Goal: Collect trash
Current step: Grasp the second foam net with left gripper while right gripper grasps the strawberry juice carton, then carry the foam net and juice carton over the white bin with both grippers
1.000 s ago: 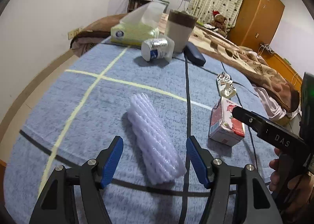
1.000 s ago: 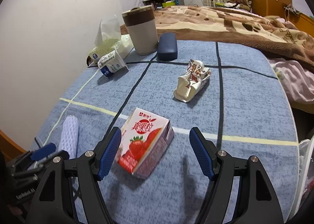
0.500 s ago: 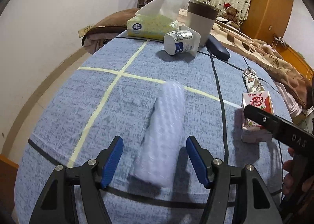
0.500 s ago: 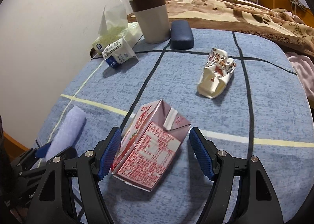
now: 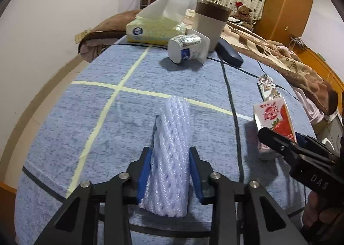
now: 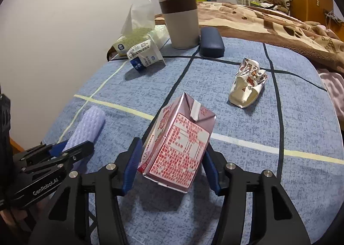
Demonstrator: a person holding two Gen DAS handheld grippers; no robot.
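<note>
Trash is spread over the blue checked cloth (image 5: pixel 96 120) on the bench, and 2 pieces are being grasped at once. The left hand-held gripper (image 5: pixel 169 176) has just been closing and its blue pads now squeeze the white foam net sleeve (image 5: pixel 172 154), which lies lengthwise between them at the near edge. The right hand-held gripper (image 6: pixel 169 169) has likewise been closing, with its pads against the sides of the strawberry milk carton (image 6: pixel 180 144). Farther off lie a tipped yogurt cup (image 6: pixel 144 54) and a crumpled wrapper (image 6: pixel 247 86), both untouched. The step in hand looks like the pickup itself. Next, both pieces want lifting clear and carrying to a bin; the grey bucket with a brown band (image 6: pixel 182 19) at the far end may be that bin, though I cannot tell.
</note>
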